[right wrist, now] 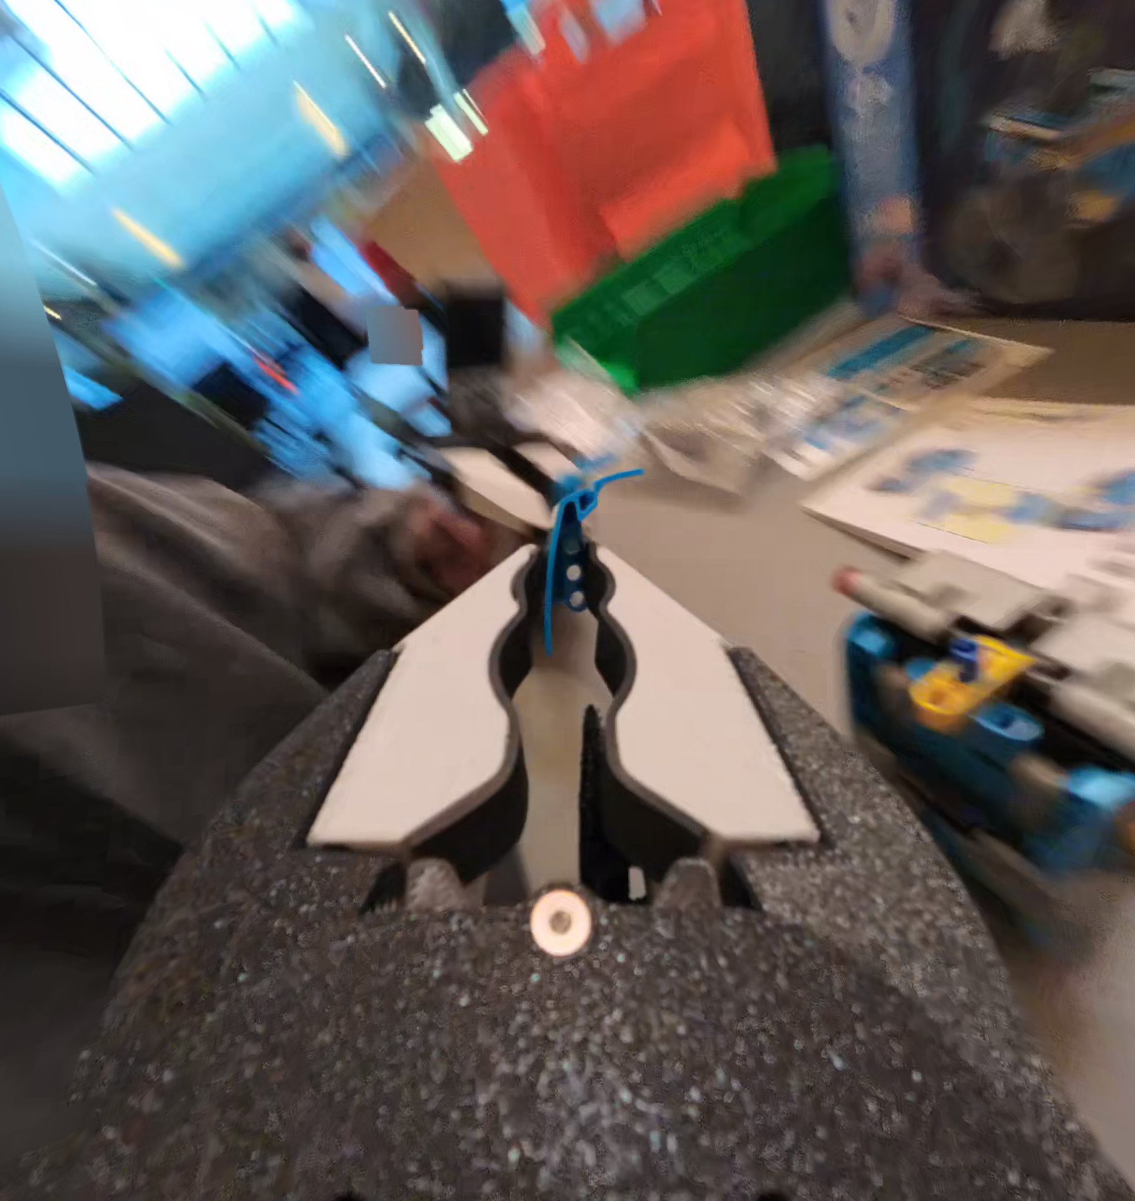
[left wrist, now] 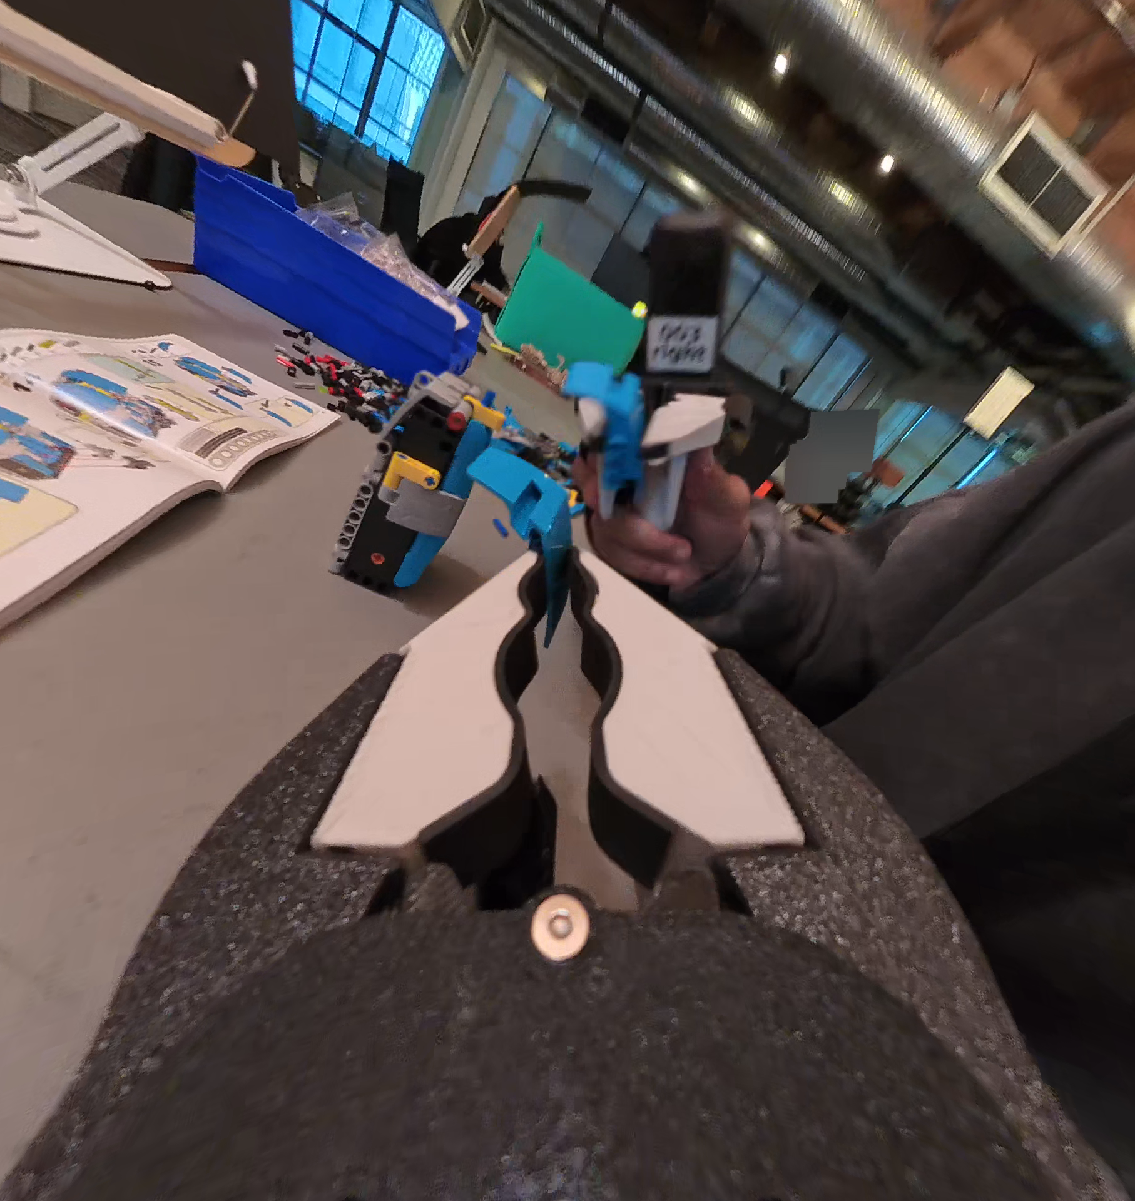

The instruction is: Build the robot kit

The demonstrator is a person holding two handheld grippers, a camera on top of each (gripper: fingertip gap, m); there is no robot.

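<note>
Blue curved panels were clamped one in each gripper: the left gripper [left wrist: 557,572] pinched a blue panel [left wrist: 539,507] above the grey table [left wrist: 181,650], and the right gripper [right wrist: 568,565] pinched a perforated blue panel [right wrist: 568,565]. Nearby stood a partly built brick model [left wrist: 415,494], an open instruction booklet [left wrist: 97,416] and a blue bin [left wrist: 318,273].

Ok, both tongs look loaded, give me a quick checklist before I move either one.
1. Left tongs shut on a blue curved panel: ok.
2. Right tongs shut on a blue holed piece: ok.
3. Two held pieces apart from each other: cannot tell.
4. Partly built model standing on the grey table, untouched: ok.
5. Instruction booklet open: ok.
6. Right wrist view sharp: not ok, blurred.
</note>
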